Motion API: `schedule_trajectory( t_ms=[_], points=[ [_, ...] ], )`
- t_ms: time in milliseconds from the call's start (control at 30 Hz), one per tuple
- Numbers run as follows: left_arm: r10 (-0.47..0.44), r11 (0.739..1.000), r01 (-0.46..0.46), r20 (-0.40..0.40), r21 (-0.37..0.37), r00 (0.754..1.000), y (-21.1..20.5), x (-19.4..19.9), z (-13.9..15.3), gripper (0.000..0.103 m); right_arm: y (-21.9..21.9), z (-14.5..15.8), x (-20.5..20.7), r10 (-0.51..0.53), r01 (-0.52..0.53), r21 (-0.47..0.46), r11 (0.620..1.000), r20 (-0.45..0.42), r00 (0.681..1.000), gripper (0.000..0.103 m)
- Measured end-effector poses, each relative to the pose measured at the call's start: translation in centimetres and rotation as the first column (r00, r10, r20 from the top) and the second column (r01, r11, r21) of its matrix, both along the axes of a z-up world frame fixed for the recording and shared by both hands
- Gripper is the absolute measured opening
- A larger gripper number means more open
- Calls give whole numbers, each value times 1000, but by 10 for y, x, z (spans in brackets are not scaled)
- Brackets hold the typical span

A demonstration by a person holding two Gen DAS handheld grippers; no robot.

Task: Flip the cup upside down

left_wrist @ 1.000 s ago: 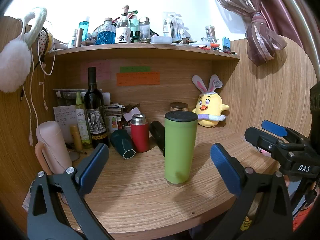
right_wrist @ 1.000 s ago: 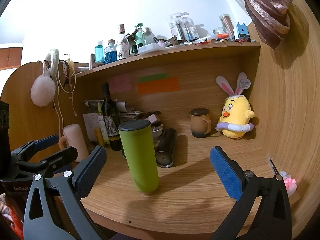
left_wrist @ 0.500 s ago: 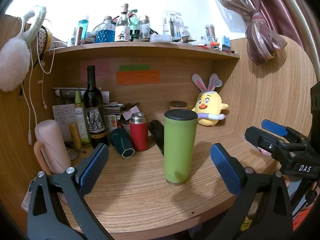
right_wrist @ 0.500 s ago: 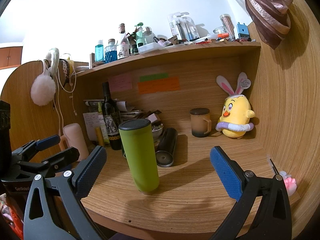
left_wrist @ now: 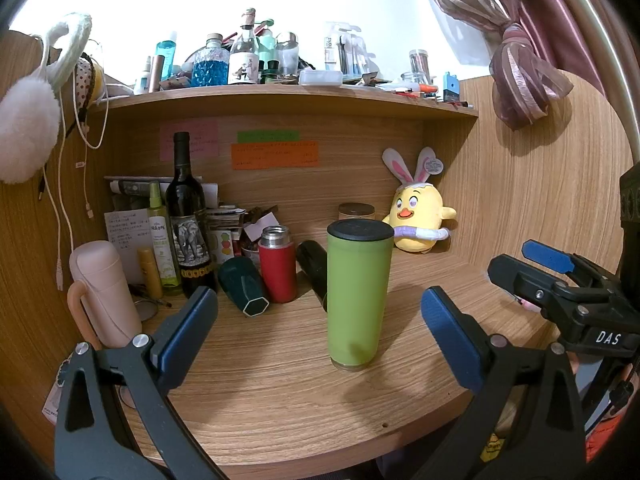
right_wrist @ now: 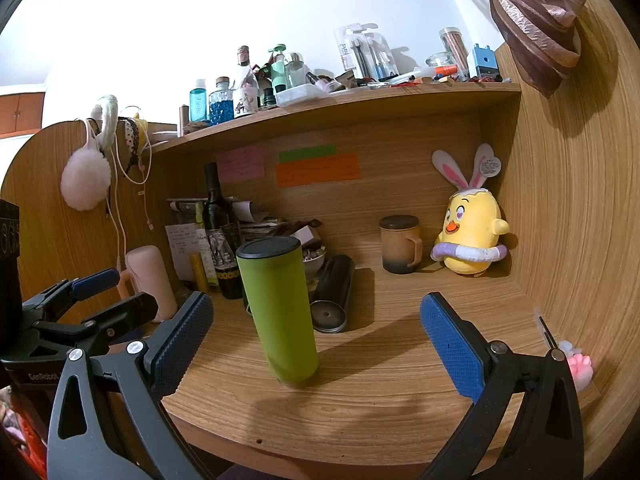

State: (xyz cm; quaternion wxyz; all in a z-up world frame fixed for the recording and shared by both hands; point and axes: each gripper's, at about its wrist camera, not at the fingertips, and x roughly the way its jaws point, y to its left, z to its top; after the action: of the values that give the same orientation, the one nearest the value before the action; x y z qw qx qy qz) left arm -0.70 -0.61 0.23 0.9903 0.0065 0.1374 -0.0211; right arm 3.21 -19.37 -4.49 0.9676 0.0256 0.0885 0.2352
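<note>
A tall green cup (left_wrist: 357, 296) with a black lid stands upright on the wooden desk (left_wrist: 280, 400), lid end up. It also shows in the right wrist view (right_wrist: 280, 312). My left gripper (left_wrist: 320, 332) is open and empty, just in front of the cup, which sits between the lines of its blue pads. My right gripper (right_wrist: 316, 340) is open and empty, in front of the cup and slightly to its right. Each gripper shows in the other's view, the right one (left_wrist: 560, 280) at the right edge, the left one (right_wrist: 80, 304) at the left edge.
Behind the cup stand a red flask (left_wrist: 277, 264), a lying dark green cup (left_wrist: 244, 290), a lying black bottle (right_wrist: 334, 292), a wine bottle (left_wrist: 187, 220), a pink flask (left_wrist: 105, 288), a brown mug (right_wrist: 400, 244) and a yellow plush chick (right_wrist: 472, 232). A cluttered shelf (left_wrist: 280, 100) runs overhead.
Both views shift only slightly. The cup stands where it was and both grippers stay open.
</note>
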Motion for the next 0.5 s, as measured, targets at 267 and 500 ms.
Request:
schedule_trajectory(
  t_ms=[267, 500],
  points=[
    [-3, 1000, 3, -3, 1, 1000, -2, 0, 0, 103, 0, 0, 0, -1, 1, 0, 1000, 0, 1000, 103],
    [-12, 1000, 12, -6, -1, 1000, -3, 0, -1, 103, -1, -1, 0, -2, 2, 3, 1000, -1, 1000, 103]
  ],
)
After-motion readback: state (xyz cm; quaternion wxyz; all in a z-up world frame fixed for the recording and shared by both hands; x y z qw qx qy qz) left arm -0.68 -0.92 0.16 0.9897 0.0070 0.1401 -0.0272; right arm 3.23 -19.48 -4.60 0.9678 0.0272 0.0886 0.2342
